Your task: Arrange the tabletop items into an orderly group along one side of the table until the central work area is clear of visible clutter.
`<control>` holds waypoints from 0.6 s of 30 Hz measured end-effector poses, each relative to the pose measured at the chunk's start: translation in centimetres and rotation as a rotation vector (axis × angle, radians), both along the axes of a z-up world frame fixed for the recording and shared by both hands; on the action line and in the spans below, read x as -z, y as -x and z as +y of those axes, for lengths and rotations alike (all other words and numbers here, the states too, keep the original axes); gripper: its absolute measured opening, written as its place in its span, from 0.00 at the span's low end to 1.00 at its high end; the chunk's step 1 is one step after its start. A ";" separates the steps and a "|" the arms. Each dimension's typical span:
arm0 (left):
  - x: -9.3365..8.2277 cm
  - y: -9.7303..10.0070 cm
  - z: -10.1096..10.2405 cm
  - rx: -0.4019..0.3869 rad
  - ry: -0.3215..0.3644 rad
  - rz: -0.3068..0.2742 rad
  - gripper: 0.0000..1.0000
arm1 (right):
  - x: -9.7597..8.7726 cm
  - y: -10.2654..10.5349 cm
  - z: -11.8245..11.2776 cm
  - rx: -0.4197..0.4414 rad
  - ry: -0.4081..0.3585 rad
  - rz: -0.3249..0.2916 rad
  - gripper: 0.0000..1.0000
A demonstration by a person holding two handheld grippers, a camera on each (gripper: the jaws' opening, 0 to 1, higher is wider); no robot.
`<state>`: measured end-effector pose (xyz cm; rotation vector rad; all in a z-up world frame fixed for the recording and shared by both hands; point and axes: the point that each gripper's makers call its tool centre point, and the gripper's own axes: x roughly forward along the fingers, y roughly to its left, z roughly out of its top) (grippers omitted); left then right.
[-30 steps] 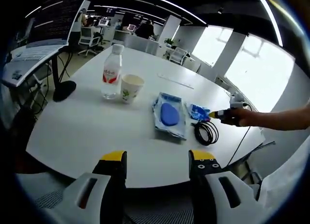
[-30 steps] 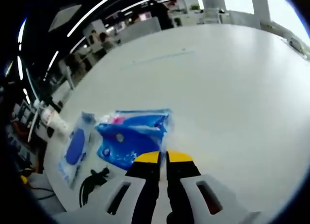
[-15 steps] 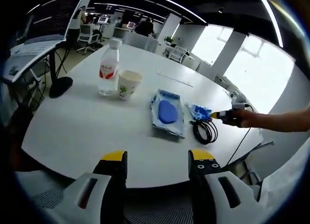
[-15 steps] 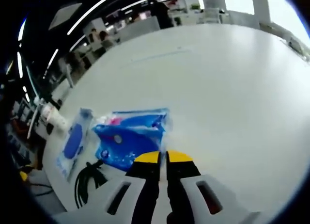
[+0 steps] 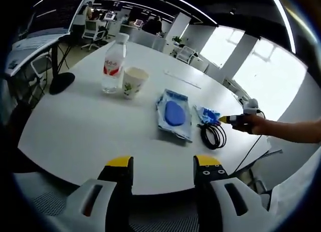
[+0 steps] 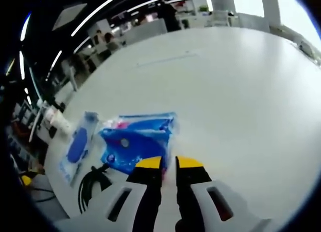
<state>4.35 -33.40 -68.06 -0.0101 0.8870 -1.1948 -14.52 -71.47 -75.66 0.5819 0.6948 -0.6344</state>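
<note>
On the round white table (image 5: 90, 126) a clear water bottle (image 5: 113, 64) and a paper cup (image 5: 134, 82) stand at the far left. A flat blue packet (image 5: 173, 114) lies mid-table, with a small blue pouch (image 5: 206, 115) and a coiled black cable (image 5: 213, 135) to its right. My left gripper (image 5: 163, 164) hangs open off the near edge, holding nothing. A hand holds my right gripper (image 5: 223, 119) at the pouch. In the right gripper view the pouch (image 6: 135, 141) lies just beyond my right gripper (image 6: 169, 162), whose jaws stand a narrow gap apart. The packet (image 6: 77, 144) and cable (image 6: 93, 184) lie left.
A thin pale strip (image 5: 181, 80) lies on the far part of the table. Bare table stretches beyond the pouch (image 6: 241, 91). Office desks and chairs (image 5: 93, 31) stand behind, and a black lamp base (image 5: 61, 82) sits on the floor at left.
My right gripper's jaws, pressed together before, have parted slightly at the pouch's edge. The left gripper view has shifted a little; its jaws stay open.
</note>
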 end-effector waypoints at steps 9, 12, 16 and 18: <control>1.2 0.6 -1.8 -0.002 0.005 0.068 0.47 | -1.7 -0.1 1.6 -0.041 0.050 -0.005 0.10; 1.3 1.1 -2.7 0.020 0.009 0.078 0.47 | -1.9 -0.1 2.6 -0.046 0.045 -0.010 0.11; 1.6 2.1 -4.1 0.052 0.017 0.105 0.48 | -2.4 -0.1 3.7 -0.047 0.049 -0.019 0.12; 2.2 3.1 -4.8 0.090 0.006 0.126 0.48 | -2.4 -0.3 4.3 -0.054 0.051 -0.021 0.12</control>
